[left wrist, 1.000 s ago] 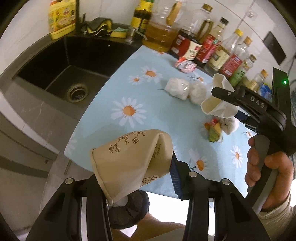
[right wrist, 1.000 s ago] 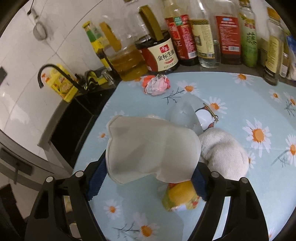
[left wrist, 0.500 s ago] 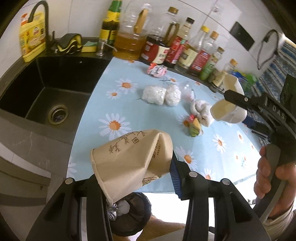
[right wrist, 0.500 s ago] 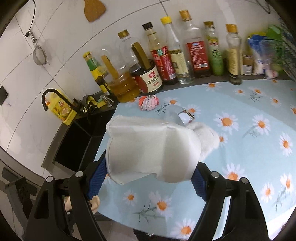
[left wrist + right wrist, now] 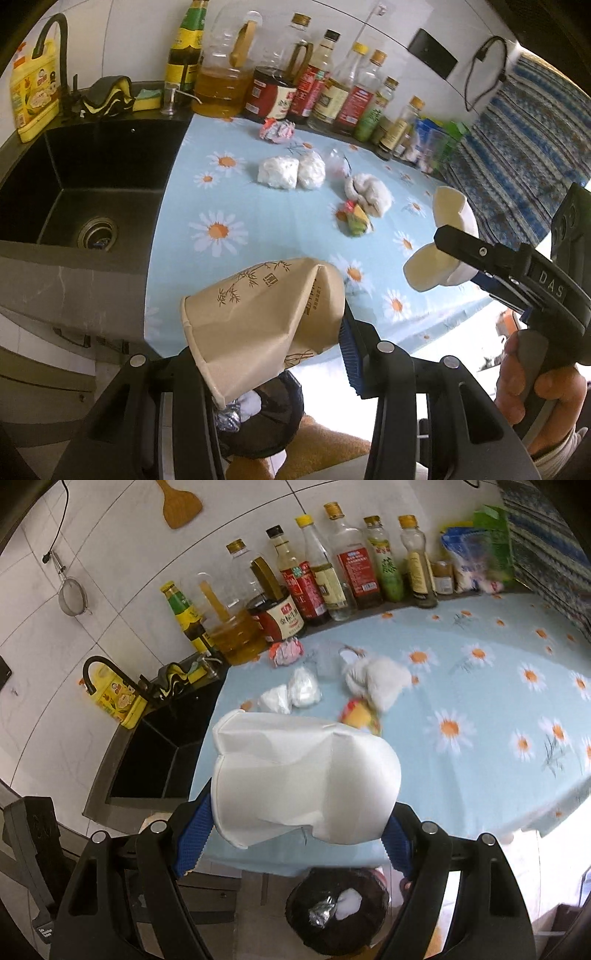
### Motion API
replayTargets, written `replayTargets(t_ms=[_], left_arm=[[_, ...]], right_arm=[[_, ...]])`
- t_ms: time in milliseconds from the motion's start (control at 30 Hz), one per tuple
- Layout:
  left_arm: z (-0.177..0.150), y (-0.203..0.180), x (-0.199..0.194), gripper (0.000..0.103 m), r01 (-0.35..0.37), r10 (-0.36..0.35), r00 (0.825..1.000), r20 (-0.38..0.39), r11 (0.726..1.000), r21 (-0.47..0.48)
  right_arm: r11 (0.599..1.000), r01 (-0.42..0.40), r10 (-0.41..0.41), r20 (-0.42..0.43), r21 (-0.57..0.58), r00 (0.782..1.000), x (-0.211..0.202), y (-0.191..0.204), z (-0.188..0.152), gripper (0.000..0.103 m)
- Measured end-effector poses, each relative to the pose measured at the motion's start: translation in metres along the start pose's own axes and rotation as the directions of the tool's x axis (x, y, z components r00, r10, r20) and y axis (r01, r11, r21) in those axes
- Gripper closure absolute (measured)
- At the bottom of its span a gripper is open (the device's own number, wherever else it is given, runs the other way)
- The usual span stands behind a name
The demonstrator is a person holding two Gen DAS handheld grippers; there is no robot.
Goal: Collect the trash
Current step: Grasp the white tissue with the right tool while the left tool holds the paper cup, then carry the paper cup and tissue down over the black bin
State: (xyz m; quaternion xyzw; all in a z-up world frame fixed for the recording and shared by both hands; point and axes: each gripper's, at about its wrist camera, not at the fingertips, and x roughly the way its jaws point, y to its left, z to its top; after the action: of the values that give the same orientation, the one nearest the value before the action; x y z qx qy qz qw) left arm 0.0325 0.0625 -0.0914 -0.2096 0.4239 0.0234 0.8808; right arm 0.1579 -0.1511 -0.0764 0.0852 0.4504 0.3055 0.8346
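Note:
My left gripper (image 5: 271,334) is shut on a crushed tan paper cup (image 5: 258,314), held off the counter's front edge above a black trash bin (image 5: 258,424). My right gripper (image 5: 295,827) is shut on a crushed white paper cup (image 5: 306,779), also seen in the left wrist view (image 5: 439,254), held over the bin (image 5: 338,910), which holds foil and white paper. On the daisy tablecloth (image 5: 266,218) lie two white wads (image 5: 279,171), a pink wrapper (image 5: 277,129), a white cloth lump (image 5: 369,192) and a yellow-green wrapper (image 5: 356,221).
A black sink (image 5: 85,184) with a tap lies left of the cloth. A row of oil and sauce bottles (image 5: 295,92) stands along the tiled back wall. A yellow detergent bottle (image 5: 35,96) stands behind the sink. A blue patterned curtain (image 5: 517,147) hangs at right.
Both grippers have pulled back from the counter with their cups. The trash bin has come into view below them, and the right cup now hangs over it.

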Motion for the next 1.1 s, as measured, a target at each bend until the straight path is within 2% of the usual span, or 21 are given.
replayTargets(t_ms=[300, 700, 867, 1100], left_arm=[[-0.036, 0.009, -0.008, 0.061, 0.029, -0.028, 0.999, -0.046, 0.999, 0.027], [-0.074, 0.018, 0.001, 0.061, 0.025, -0.023, 0.992, -0.125, 1.000, 0.013], [-0.093, 0.024, 0.014, 0.061, 0.019, -0.019, 0.983, -0.182, 1.000, -0.001], [-0.120, 0.031, 0.040, 0.061, 0.004, -0.014, 0.964, -0.265, 0.999, -0.037]], right_arm=[[0.998, 0.028, -0.027, -0.024, 0.057, 0.999, -0.014, 0.003, -0.054, 0.024], [0.996, 0.045, -0.034, -0.140, 0.076, 0.990, 0.001, -0.002, -0.103, 0.024], [0.996, 0.053, -0.039, -0.198, 0.066, 0.979, 0.013, -0.008, -0.121, 0.024], [0.990, 0.063, -0.020, -0.313, 0.129, 0.950, 0.043, -0.032, -0.153, 0.024]])
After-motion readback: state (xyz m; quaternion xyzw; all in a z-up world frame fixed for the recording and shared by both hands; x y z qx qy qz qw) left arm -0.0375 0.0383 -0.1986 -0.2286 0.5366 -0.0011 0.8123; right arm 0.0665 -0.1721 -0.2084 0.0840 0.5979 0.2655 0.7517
